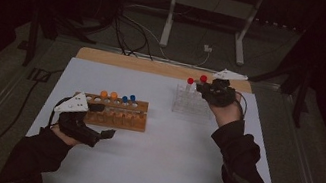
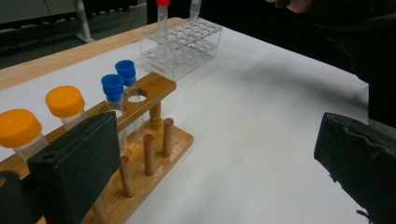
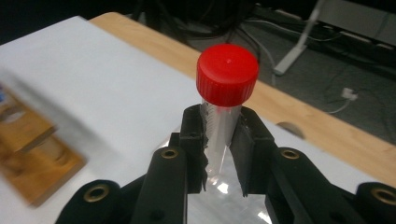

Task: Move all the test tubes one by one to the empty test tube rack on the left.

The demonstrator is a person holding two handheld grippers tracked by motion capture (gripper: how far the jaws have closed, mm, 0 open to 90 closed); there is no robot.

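A wooden rack (image 1: 119,114) (image 2: 154,88) on the white table holds two orange-capped tubes (image 1: 108,95) (image 2: 64,100) and two blue-capped tubes (image 1: 128,99) (image 2: 112,87). My left gripper (image 1: 104,121) (image 2: 215,172) stands open at the rack's near left end, its jaws wide apart with nothing between them. Farther right is a clear plastic rack (image 1: 189,102) (image 2: 182,42) with one red-capped tube (image 1: 190,82) (image 2: 162,9) standing in it. My right gripper (image 1: 206,86) (image 3: 222,128) is shut on a second red-capped tube (image 1: 203,79) (image 3: 227,74), held upright over the clear rack.
A white sheet (image 1: 163,162) covers the table, with a strip of bare wood (image 1: 130,62) along its far edge. Beyond it are cables (image 1: 130,35) and a metal stand (image 1: 206,8) on the floor. The person's dark sleeves (image 1: 243,171) come in from the bottom.
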